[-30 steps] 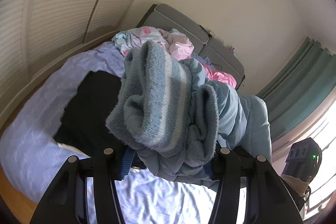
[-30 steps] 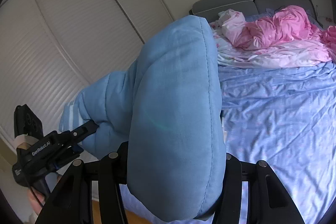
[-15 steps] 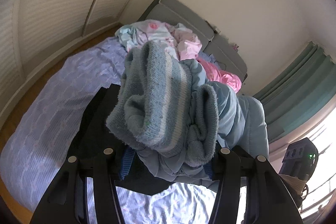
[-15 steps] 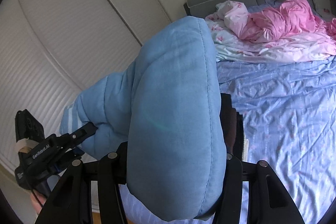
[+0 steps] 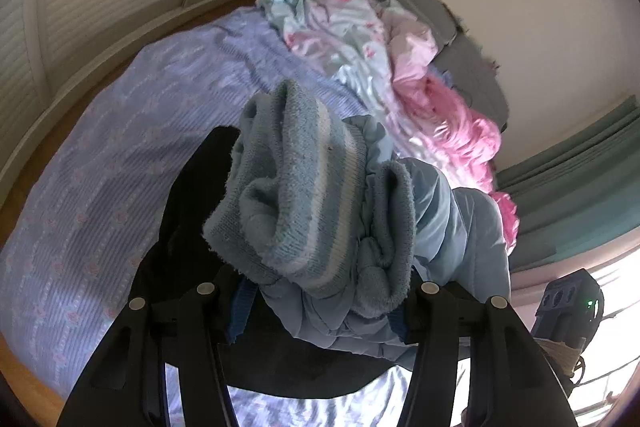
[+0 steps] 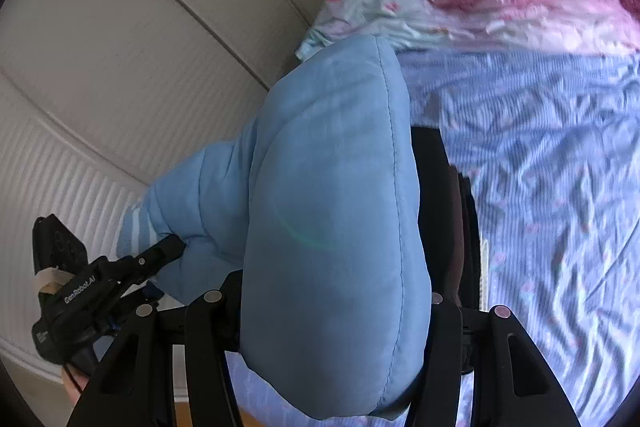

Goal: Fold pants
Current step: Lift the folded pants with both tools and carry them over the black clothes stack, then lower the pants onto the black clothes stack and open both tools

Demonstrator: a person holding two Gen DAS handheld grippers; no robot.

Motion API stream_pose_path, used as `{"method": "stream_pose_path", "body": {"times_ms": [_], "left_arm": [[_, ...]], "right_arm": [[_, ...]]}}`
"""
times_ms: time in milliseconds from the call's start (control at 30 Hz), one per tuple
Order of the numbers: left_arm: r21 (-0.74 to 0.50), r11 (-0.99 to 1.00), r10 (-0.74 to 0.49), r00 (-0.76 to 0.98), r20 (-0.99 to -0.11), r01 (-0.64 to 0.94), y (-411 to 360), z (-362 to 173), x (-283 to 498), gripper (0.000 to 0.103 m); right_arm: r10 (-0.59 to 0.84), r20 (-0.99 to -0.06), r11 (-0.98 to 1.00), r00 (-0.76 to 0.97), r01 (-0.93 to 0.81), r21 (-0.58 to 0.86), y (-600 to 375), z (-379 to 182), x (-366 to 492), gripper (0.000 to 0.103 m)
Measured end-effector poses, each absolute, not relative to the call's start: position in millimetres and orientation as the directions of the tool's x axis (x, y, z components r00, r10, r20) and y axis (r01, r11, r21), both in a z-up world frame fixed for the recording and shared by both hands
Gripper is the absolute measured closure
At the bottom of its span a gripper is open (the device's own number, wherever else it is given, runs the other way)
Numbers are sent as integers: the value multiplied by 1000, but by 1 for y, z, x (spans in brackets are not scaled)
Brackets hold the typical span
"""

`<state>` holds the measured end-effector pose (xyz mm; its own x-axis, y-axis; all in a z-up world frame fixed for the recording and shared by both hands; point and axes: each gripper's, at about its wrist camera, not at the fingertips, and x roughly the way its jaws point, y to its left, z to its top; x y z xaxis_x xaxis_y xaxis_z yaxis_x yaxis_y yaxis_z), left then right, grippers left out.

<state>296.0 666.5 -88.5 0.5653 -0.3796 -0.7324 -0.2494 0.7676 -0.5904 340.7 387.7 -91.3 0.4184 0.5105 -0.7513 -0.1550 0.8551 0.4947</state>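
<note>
Nearest the left wrist camera, the left gripper (image 5: 320, 291) has its jaws clamped on the waistband end of the padded blue pants (image 5: 448, 227): a bunched ribbed knit band (image 5: 304, 195), grey-blue with pale stripes, bulges up between the two black fingers (image 5: 208, 327) and fills the gap. Nearest the right wrist camera, the right gripper (image 6: 332, 307) has its jaws clamped on a thick puffy fold of the same pants (image 6: 332, 195), whose smooth blue fabric with a stitched seam swells out above and below the fingers. The pants hang between the two tools, above the bed. In the right view the left gripper (image 6: 160, 255) shows at the lower left, gripping the striped end, with part of a hand (image 6: 76, 387) beneath it.

Just under the pants lies a dark garment (image 5: 192, 235), black and flat on the lilac patterned bedsheet (image 5: 120, 147); in the right view its edge (image 6: 436, 187) peeks out beside the blue fold. Farther on, a rumpled pale floral quilt (image 5: 340, 27) and bright pink bedding (image 5: 452, 123) pile at the head of the bed, against a grey padded headboard (image 5: 468, 67). Beyond the bed's side stand white louvred wardrobe doors (image 6: 100, 67), and green curtains (image 5: 580, 163) hang by a bright window at the right of the left view.
</note>
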Motion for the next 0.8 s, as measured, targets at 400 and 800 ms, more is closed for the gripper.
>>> {"method": "stream_pose_path", "body": {"times_ms": [400, 800], "left_arm": [[-545, 797, -362, 517, -776, -259, 671, -115, 305, 38], [-527, 791, -333, 505, -796, -311, 679, -101, 300, 28]], "right_arm": [[511, -787, 855, 346, -115, 506, 389, -127, 361, 42], [513, -791, 853, 333, -98, 512, 386, -104, 351, 28]]}}
